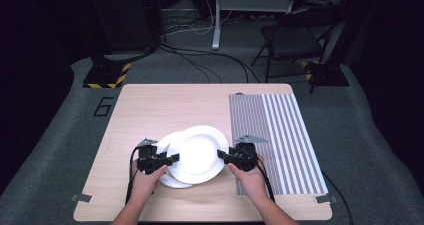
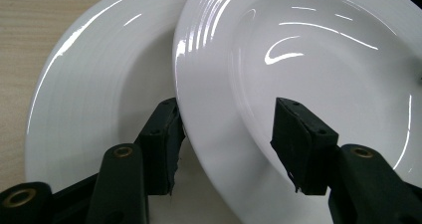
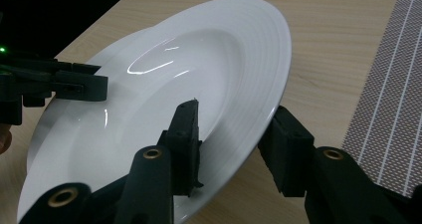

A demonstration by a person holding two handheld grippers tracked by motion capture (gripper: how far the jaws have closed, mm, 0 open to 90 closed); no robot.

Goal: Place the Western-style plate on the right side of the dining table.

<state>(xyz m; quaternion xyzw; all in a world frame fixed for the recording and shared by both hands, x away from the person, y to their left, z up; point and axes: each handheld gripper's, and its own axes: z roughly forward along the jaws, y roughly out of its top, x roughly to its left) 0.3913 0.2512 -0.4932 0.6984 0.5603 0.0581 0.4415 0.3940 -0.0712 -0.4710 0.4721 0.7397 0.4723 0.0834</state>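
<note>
- In the high view we see a pale wooden table in the middle of the frame, with a striped mat covering its right part.
- Two white plates sit just below the centre of that frame. The upper plate overlaps the lower plate, which peeks out at its lower left.
- The person's left hand comes in from the bottom edge and holds the left gripper at the left rim of the upper plate.
- In the left gripper view, the upper plate fills the right of the frame and the lower plate the left. The rim of the upper plate runs between the two black jaws, one jaw under the rim and one over the plate's inner face. There is a gap at the right jaw, so we cannot tell whether they are clamped on it.
- The right hand holds the right gripper at the right rim of the same plate, at the edge of the mat.
- In the right gripper view, the upper plate sits tilted across the centre, its near rim between the jaws. One jaw is over the inner face and one outside the rim. We cannot tell whether they press on it.
- At the left edge of that view we see the left gripper at the plate's far rim.
</note>
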